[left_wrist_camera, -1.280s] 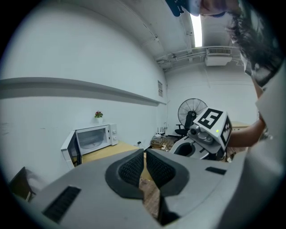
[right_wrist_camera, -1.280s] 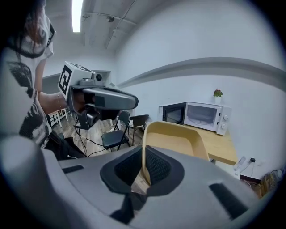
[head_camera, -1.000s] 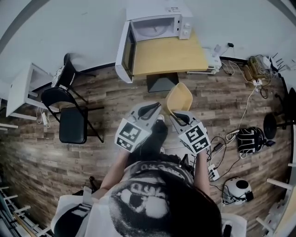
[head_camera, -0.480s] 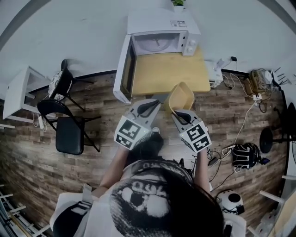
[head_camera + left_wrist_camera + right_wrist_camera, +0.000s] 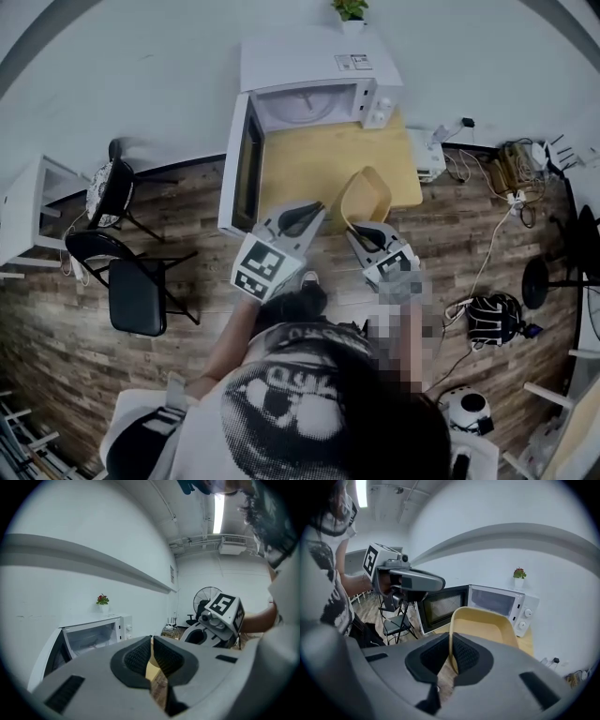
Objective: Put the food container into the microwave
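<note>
The white microwave stands at the back of a wooden table, its door swung open to the left and its cavity showing. My right gripper is shut on the rim of a tan food container, which hangs over the table's front edge. In the right gripper view the container tilts up from the right gripper, with the microwave and its door behind. My left gripper hovers beside it, shut and holding nothing. In its own view the left gripper faces the microwave.
A black folding chair and a white side table stand to the left. Cables and a power strip lie on the floor at the right, with a dark bag. A small plant tops the microwave.
The person has stepped toward the table, so the microwave and table appear nearer. Both grippers moved forward with it, and the container now reaches over the table's front edge.
</note>
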A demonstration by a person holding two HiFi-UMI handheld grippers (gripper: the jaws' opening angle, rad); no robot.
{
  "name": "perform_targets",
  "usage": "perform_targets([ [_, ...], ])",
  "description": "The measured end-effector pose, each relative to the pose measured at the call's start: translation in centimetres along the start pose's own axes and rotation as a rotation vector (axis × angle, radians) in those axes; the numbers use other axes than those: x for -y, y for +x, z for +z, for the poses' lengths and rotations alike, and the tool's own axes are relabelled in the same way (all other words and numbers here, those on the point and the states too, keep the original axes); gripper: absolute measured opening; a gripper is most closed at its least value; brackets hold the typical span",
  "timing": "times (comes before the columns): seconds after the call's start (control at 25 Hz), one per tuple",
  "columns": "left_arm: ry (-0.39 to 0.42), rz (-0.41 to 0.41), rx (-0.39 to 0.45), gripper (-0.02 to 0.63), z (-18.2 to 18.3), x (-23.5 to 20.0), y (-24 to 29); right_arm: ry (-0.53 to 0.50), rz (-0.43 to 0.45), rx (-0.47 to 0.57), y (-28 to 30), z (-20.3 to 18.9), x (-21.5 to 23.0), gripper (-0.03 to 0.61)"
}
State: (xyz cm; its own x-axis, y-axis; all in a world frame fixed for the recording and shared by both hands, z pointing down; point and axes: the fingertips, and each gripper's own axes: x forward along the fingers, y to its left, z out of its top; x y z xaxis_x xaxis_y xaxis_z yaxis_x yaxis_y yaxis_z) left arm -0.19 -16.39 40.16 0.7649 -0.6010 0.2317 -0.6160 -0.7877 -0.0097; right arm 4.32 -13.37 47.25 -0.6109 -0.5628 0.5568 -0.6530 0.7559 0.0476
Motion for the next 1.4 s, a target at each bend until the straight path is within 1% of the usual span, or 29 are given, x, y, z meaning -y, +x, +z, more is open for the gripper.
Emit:
perform_targets([
  [0.08,-0.005,-0.013,0.002,0.015,0.0,-0.6,0.6,-0.001,-0.005,-0.007,0.7,0.3,0.7,0.025],
  [0.36,-0.032,-0.013,0.017,0.015,0.0,-3.2,1.7,-0.018,0.008,-0.035,3.1,1.4,2.2,0.025],
  [0.6,-0.056,0.013,0.019,0.015,-0.9,-4.7,1.6,-0.032,0.041,-0.07,5.0,1.2,2.5,0.025],
  [0.8,-0.073,0.053,0.014,0.015,-1.5,-5.8,1.2,-0.056,0.08,-0.076,6.5,1.5,2.6,0.025],
  [0.96,-0.093,0.096,0.006,0.015,-2.0,-6.5,0.9,-0.073,0.117,-0.081,7.3,1.7,2.9,0.025],
  [1.08,-0.114,0.142,-0.003,0.015,-2.5,-7.2,1.0,-0.092,0.157,-0.087,8.1,1.7,3.6,0.025],
  [1.4,-0.153,0.314,-0.014,0.015,-2.2,-10.2,2.7,-0.191,0.29,-0.09,10.9,2.9,7.3,0.025],
])
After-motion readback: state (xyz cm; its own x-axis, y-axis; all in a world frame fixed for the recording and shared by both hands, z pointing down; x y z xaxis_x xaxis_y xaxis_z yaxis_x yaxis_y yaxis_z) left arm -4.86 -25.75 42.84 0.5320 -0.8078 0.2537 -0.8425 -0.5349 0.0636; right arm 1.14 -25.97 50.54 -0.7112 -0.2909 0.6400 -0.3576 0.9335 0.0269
